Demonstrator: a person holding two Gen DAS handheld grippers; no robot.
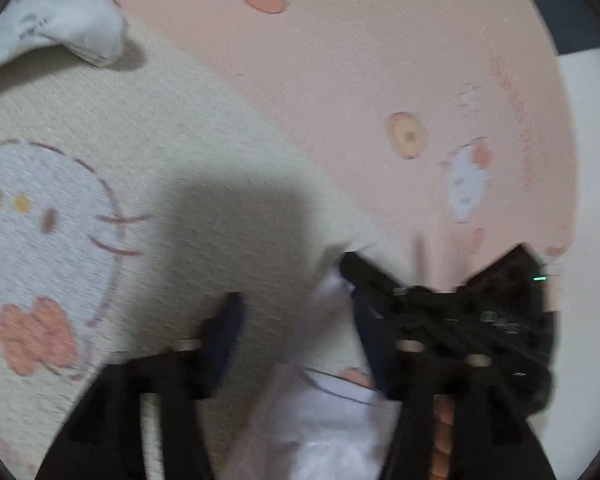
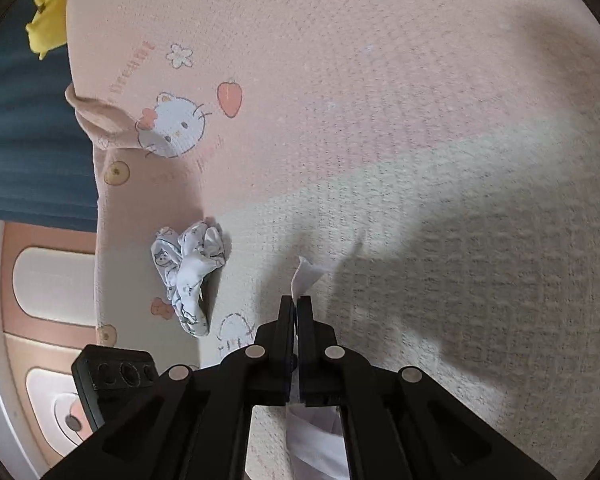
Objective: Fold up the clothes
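Observation:
A white garment (image 1: 320, 408) lies under and between the fingers of my left gripper (image 1: 296, 320), whose jaws stand wide apart and do not press on the cloth. The view is blurred. My right gripper (image 2: 298, 304) is shut on a fold of the same white garment (image 2: 306, 276), which pokes out past its tips and hangs below them. The right gripper's black body (image 1: 460, 312) shows close beside the left one. A second garment, white with small prints, lies crumpled (image 2: 188, 276) on the blanket to the left, also seen as a printed white bundle (image 1: 60, 20).
Everything rests on a pink and cream blanket (image 2: 380, 120) with cartoon cat and fruit prints. Its left edge drops off to a dark blue surface (image 2: 28, 140). A yellow plush toy (image 2: 48, 20) sits at the far left. A black device (image 2: 112, 376) is beside my right gripper.

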